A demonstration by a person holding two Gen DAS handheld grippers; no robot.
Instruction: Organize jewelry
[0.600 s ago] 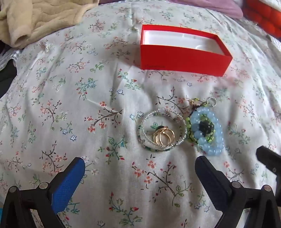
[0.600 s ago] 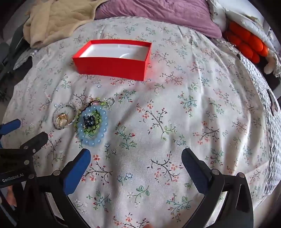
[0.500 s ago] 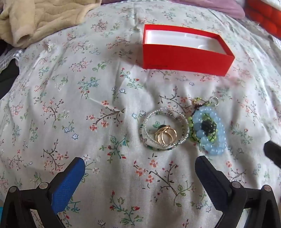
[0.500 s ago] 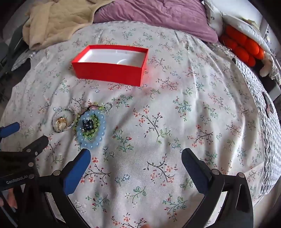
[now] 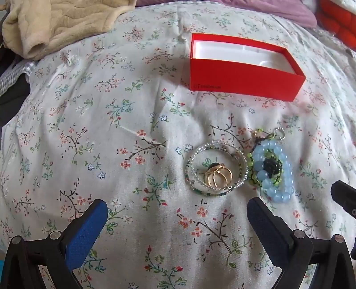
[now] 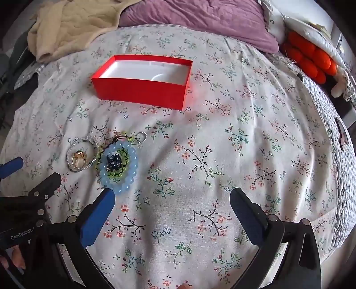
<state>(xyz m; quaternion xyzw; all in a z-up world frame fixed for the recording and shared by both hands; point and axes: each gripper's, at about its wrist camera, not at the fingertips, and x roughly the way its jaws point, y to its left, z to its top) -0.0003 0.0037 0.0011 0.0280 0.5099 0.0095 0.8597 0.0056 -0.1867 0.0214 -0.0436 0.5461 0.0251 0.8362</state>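
Observation:
An open red box (image 5: pixel 242 77) with a white lining sits on the floral bedspread; the right wrist view shows it too (image 6: pixel 142 89). In front of it lie a clear-beaded bracelet (image 5: pixel 193 160) with gold rings (image 5: pixel 219 176) inside it, and a light-blue bead bracelet (image 5: pixel 276 191) around green beads and a dark bead ball. The same pile shows in the right wrist view: beaded bracelet (image 6: pixel 71 151), blue bracelet (image 6: pixel 131 160). My left gripper (image 5: pixel 176 217) is open and empty just short of the rings. My right gripper (image 6: pixel 172 205) is open and empty, its left fingertip close to the blue bracelet.
A beige blanket (image 5: pixel 55 24) lies at the back left and a purple pillow (image 6: pixel 200 20) at the back. Orange cushions (image 6: pixel 309 60) sit at the far right. The bed edge drops off on the right (image 6: pixel 340 177).
Both grippers have moved forward and lower toward the jewelry pile, which now looks larger. The jewelry and box have not moved.

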